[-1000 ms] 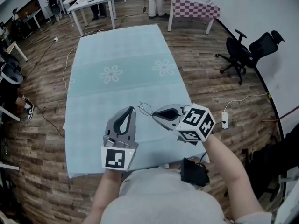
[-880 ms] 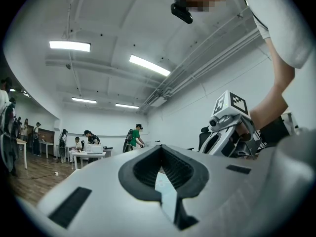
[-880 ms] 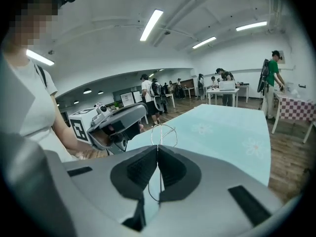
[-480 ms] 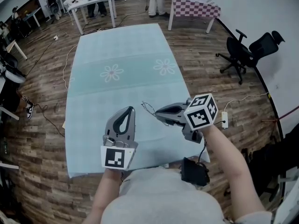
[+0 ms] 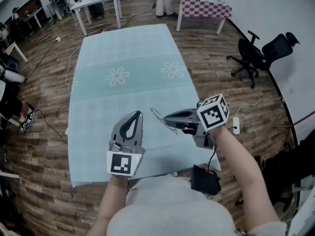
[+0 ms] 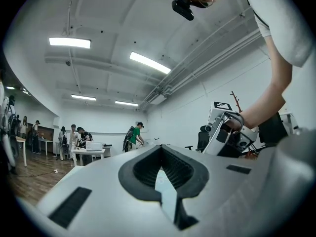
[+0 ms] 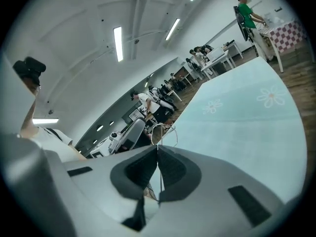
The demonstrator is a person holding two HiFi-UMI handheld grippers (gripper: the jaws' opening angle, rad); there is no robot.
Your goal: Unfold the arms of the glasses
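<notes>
Thin wire-framed glasses (image 5: 156, 114) hang just above the pale blue tablecloth (image 5: 128, 58) near its front edge. My right gripper (image 5: 166, 118) points left and is shut on them; in the right gripper view the wire rim (image 7: 163, 130) sticks out past the closed jaw tips (image 7: 158, 148). Just left of the glasses, my left gripper (image 5: 136, 114) points away from me, shut with nothing in it and clear of the frame. In the left gripper view its jaws (image 6: 160, 149) meet, and the right gripper (image 6: 224, 132) shows at the right.
The long table runs away from me, its cloth printed with two flowers (image 5: 117, 76). A black office chair (image 5: 261, 53) stands at the right, a checkered table (image 5: 202, 6) and a white table (image 5: 96, 1) at the far end with people near them. A power strip (image 5: 236, 127) lies on the floor.
The right gripper has rolled about its own axis, so its marker cube now faces up, and the glasses have turned with it. The left gripper has stayed still.
</notes>
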